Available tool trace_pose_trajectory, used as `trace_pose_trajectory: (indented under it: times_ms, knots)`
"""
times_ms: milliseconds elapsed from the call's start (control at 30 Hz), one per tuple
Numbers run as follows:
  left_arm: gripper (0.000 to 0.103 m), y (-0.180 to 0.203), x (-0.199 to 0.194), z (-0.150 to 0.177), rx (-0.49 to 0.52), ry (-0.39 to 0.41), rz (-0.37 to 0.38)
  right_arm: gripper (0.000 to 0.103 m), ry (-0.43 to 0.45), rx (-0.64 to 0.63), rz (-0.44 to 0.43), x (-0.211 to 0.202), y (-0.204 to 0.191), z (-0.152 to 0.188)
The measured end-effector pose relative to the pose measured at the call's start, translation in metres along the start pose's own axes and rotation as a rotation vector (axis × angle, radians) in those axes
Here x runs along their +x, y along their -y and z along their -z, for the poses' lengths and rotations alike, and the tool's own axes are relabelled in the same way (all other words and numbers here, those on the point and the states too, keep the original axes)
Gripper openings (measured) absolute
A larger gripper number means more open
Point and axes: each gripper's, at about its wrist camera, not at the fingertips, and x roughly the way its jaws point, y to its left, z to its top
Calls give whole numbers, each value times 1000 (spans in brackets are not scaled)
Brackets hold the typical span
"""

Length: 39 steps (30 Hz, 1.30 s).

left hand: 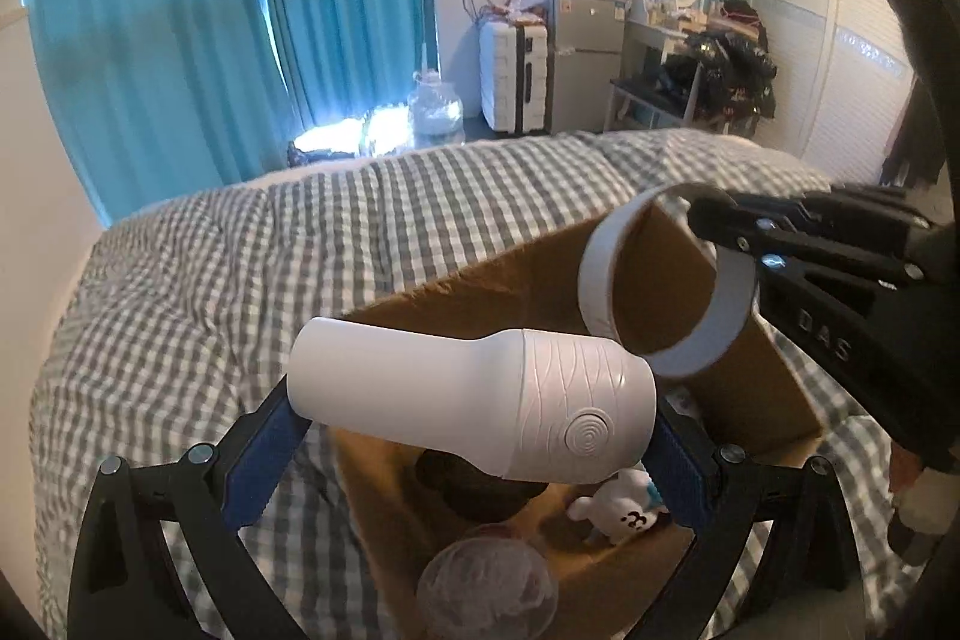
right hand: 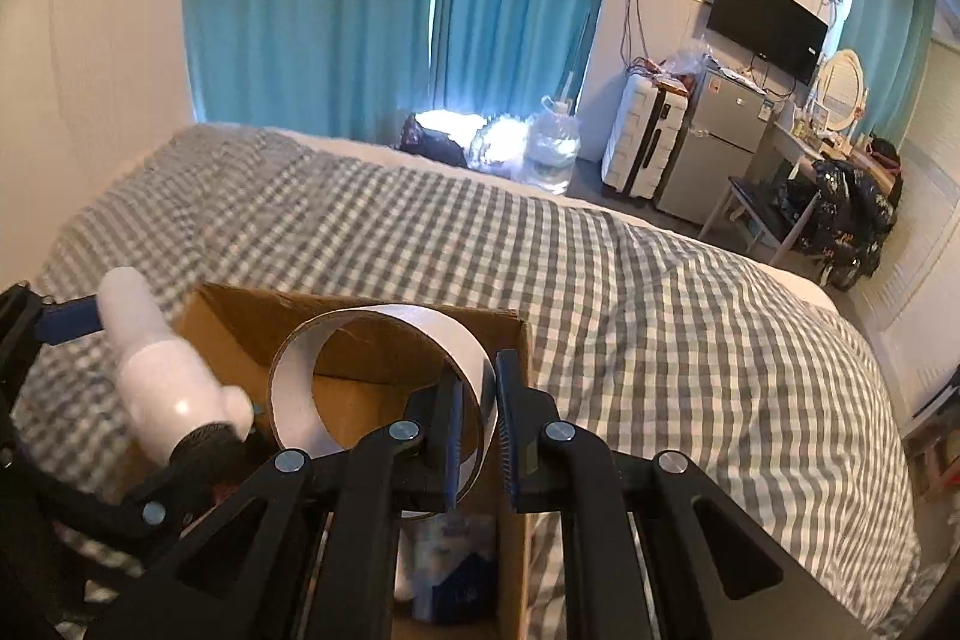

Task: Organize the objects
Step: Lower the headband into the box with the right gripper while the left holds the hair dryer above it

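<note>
Gripping a white bottle [left hand: 468,400] (left gripper [left hand: 474,436]) and a tape roll [right hand: 384,388] (right gripper [right hand: 477,430]), over the cardboard box [right hand: 372,334].

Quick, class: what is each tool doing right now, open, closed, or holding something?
Left tool: closed on the white bottle, held above the cardboard box.
Right tool: closed on the wall of the tape ring, also above the box.

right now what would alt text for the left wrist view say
The left gripper holds a white bottle sideways over an open cardboard box on a grey checked bedspread. At right, the right gripper pinches a white tape ring over the same box, which holds a small white plush toy.
</note>
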Motion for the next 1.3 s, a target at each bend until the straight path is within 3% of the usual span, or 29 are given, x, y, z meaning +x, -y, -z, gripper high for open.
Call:
trace_pose_trajectory:
  times_ms: [367, 467, 533, 600, 667, 967, 1233, 1267, 1300]
  knots:
    - [103, 4, 39, 13, 20, -59, 29, 11, -56, -34, -45, 40, 3, 15]
    - [103, 4, 39, 15, 13, -76, 48, 16, -66, -26, -77, 35, -3, 20]
    - [103, 2, 39, 17, -13, -107, 75, 26, -69, -24, -86, 28, -7, 22]
    - [103, -1, 36, 20, -41, -127, 92, 50, -58, -20, -82, 17, -10, 23]
    - [103, -3, 29, 22, -53, -141, 94, 59, -47, -11, -81, 5, -10, 22]
    - [103, -7, -41, 15, -79, -108, 108, 72, 34, 26, -78, -79, -5, 18]
    - [103, -3, -103, 15, -32, 3, 69, 85, 102, 68, -65, -163, 10, 25]
    - [103, -3, -102, 16, -20, -4, 86, 87, 107, 74, -68, -171, 12, 28]
    - [103, -1, -92, 19, -17, -73, 80, 87, 110, 79, -69, -177, 13, 31]
